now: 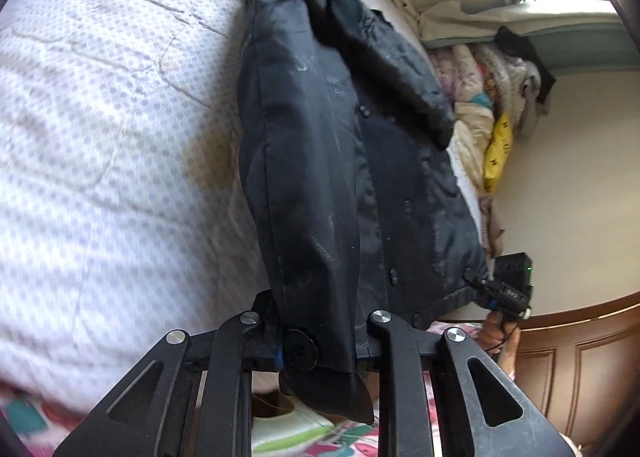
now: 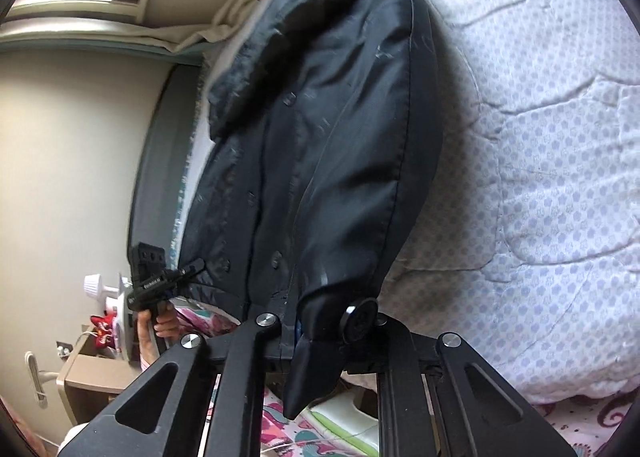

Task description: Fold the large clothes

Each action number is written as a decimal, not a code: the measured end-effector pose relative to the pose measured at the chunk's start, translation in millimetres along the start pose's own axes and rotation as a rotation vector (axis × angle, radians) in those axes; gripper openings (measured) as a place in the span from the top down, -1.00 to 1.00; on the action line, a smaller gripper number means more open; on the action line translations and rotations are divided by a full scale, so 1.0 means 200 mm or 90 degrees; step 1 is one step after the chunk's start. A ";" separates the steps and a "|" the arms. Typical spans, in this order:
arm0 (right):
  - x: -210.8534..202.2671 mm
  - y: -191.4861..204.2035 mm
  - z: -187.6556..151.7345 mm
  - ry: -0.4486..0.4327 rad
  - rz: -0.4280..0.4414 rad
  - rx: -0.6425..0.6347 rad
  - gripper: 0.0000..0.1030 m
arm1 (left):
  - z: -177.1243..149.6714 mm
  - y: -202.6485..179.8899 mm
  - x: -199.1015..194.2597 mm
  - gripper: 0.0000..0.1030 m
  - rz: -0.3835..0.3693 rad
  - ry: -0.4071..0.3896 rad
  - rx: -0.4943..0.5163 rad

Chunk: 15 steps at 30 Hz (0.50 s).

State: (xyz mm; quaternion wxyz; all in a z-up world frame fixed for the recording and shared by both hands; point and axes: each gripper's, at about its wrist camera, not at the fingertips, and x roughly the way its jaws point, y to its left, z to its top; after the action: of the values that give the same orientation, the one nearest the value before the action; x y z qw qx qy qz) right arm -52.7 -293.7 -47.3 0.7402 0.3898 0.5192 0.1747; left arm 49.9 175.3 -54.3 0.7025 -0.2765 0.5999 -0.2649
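A large dark navy coat [image 1: 340, 161] with buttons and a fur-like collar lies on a white dotted quilt [image 1: 104, 129]. My left gripper [image 1: 316, 349] is shut on the coat's hem corner by a big black button [image 1: 302, 349]. It also shows in the right wrist view [image 2: 188, 271], pinching the far hem corner. My right gripper [image 2: 320, 341] is shut on the other hem corner of the coat [image 2: 320, 137], next to a black button [image 2: 360, 321]. It appears in the left wrist view [image 1: 486, 283] at the coat's opposite corner. The hem is stretched between both grippers.
The quilt [image 2: 540, 177] covers a bed. A pile of folded clothes and blankets [image 1: 488, 105] sits at the bed's far end under a window. A brown wooden cabinet [image 1: 580, 369] stands beside it. A door handle [image 2: 36, 381] and a cluttered small table [image 2: 92, 369] are on the other side.
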 end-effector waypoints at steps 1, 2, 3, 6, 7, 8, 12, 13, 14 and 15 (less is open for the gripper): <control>-0.01 0.00 0.00 -0.002 0.003 0.001 0.84 | -0.02 0.00 -0.02 0.53 -0.005 -0.001 0.000; -0.03 0.02 -0.03 -0.004 0.007 0.001 0.84 | -0.04 0.00 -0.05 0.53 -0.010 -0.002 0.000; -0.04 0.03 -0.04 -0.006 0.011 0.000 0.84 | -0.07 -0.01 -0.07 0.53 -0.014 -0.004 -0.001; -0.09 0.07 -0.09 -0.015 0.028 -0.010 0.84 | -0.12 -0.03 -0.14 0.53 -0.024 -0.009 -0.006; -0.12 0.10 -0.11 -0.022 0.035 -0.016 0.84 | -0.15 -0.03 -0.17 0.53 -0.029 -0.013 -0.012; -0.14 0.11 -0.13 -0.026 0.040 -0.018 0.84 | -0.16 -0.03 -0.19 0.53 -0.035 -0.016 -0.015; -0.21 0.16 -0.16 -0.048 0.058 -0.023 0.84 | -0.17 -0.04 -0.29 0.53 -0.059 -0.029 -0.026; -0.22 0.16 -0.16 -0.052 0.060 -0.023 0.84 | -0.14 -0.05 -0.31 0.53 -0.065 -0.034 -0.029; -0.23 0.17 -0.14 -0.059 0.064 -0.025 0.84 | -0.12 -0.07 -0.33 0.53 -0.069 -0.038 -0.026; -0.25 0.19 -0.11 -0.068 0.070 -0.029 0.84 | -0.07 -0.09 -0.34 0.53 -0.071 -0.046 -0.020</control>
State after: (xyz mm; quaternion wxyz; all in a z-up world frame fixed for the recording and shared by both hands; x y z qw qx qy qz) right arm -86.5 -293.9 8.8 0.7649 0.4091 0.4530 0.2058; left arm 24.9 208.9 4.3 0.7033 -0.3299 0.5618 -0.2845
